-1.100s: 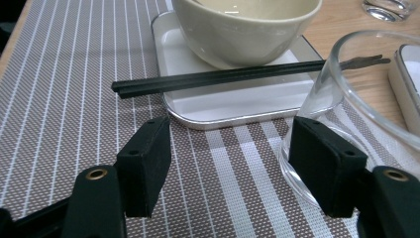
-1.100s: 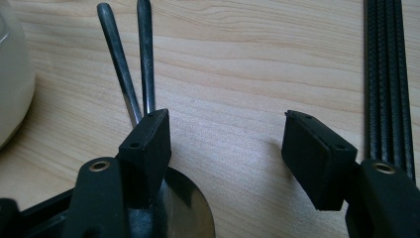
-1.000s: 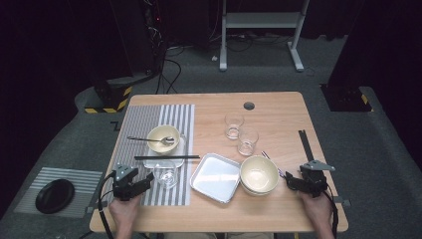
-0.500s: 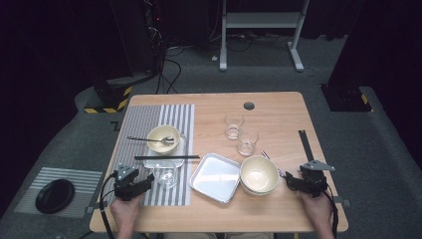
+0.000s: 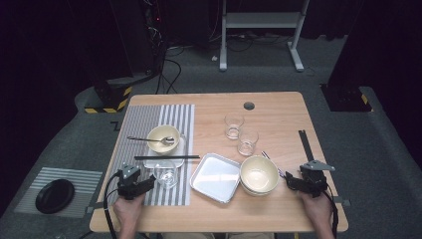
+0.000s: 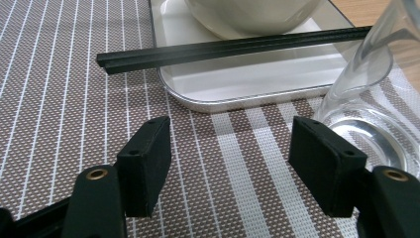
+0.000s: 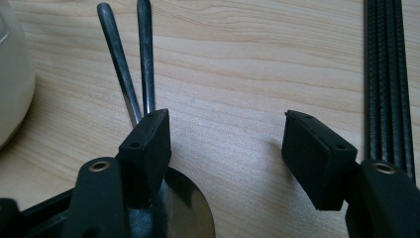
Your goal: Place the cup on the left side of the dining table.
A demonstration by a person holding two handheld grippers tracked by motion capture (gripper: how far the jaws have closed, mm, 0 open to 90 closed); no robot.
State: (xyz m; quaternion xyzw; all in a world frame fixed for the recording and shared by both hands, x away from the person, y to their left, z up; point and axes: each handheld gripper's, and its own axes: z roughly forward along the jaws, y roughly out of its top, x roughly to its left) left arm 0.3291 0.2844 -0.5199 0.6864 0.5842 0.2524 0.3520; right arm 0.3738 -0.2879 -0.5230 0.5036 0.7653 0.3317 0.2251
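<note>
Nothing on the table has shifted since the earlier frames, and both my hands sit where they sat. My left gripper (image 5: 148, 182) rests low on the brown-and-white striped woven placemat (image 6: 59, 99), jaws spread wide with bare mat between them, gripping nothing. My right gripper (image 5: 288, 179) is likewise released, jaws apart over the pale wooden tabletop (image 7: 237, 74).

Thing in hand for the left: the clear drinking glass (image 6: 366, 84), upright on the mat just beside my right-hand jaw, not between the pads; whether the pad touches it I cannot tell. Beyond the jaws lies the pair of black chopsticks (image 6: 233, 47) across the near rim of the shallow metal tray (image 6: 247, 87), which carries a cream ceramic bowl (image 6: 247, 12).

Assessment of the glass: rigid, smooth-walled, likely slippery against rubber pads, and breakable if knocked or squeezed off-centre. It looks empty, so light. I judge the sound hold to be across the lower wall, above the thick base, pads square on opposite sides.

At the right gripper, two slim metal utensil handles (image 7: 130, 59) run ahead past my left-hand jaw, and a spoon-like bowl (image 7: 188, 208) sits beneath it. Thin, stiff, hard to pinch flat off wood; the shanks are the place to close.
</note>
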